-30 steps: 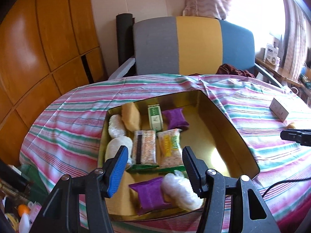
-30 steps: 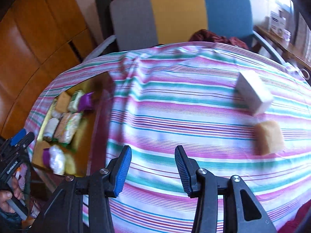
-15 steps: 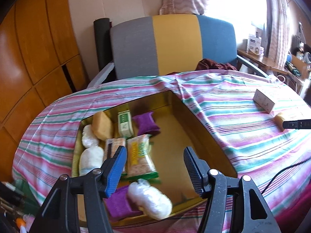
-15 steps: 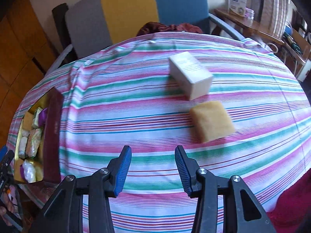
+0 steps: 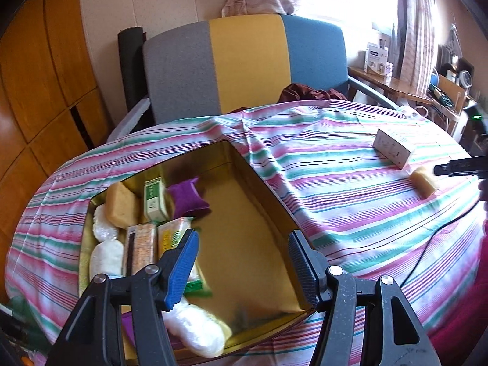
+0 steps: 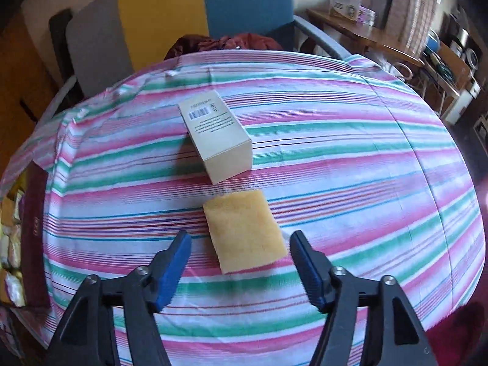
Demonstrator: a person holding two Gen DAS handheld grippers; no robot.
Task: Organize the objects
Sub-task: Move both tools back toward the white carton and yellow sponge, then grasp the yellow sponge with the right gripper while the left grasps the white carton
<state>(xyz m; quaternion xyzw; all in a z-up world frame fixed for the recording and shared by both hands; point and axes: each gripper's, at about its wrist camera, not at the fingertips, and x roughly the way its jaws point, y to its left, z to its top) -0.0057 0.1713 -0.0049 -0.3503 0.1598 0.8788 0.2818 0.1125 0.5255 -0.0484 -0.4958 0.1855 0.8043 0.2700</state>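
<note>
A gold box lies open on the striped cloth and holds several wrapped snacks, among them a purple packet and a green carton. My left gripper is open and empty above the box's near end. A yellow wrapped cake lies on the cloth with a white carton just behind it. My right gripper is open and empty, its jaws spread on either side of the cake's near end. The cake and carton also show in the left wrist view.
The box's dark red side shows at the left edge of the right wrist view. A grey, yellow and blue chair stands behind the table. A cluttered wooden shelf is at the far right. A black cable crosses the cloth.
My right gripper has swung right and forward, from facing bare cloth to straddling the yellow cake. My left gripper has shifted right over the box. Both stay open.
</note>
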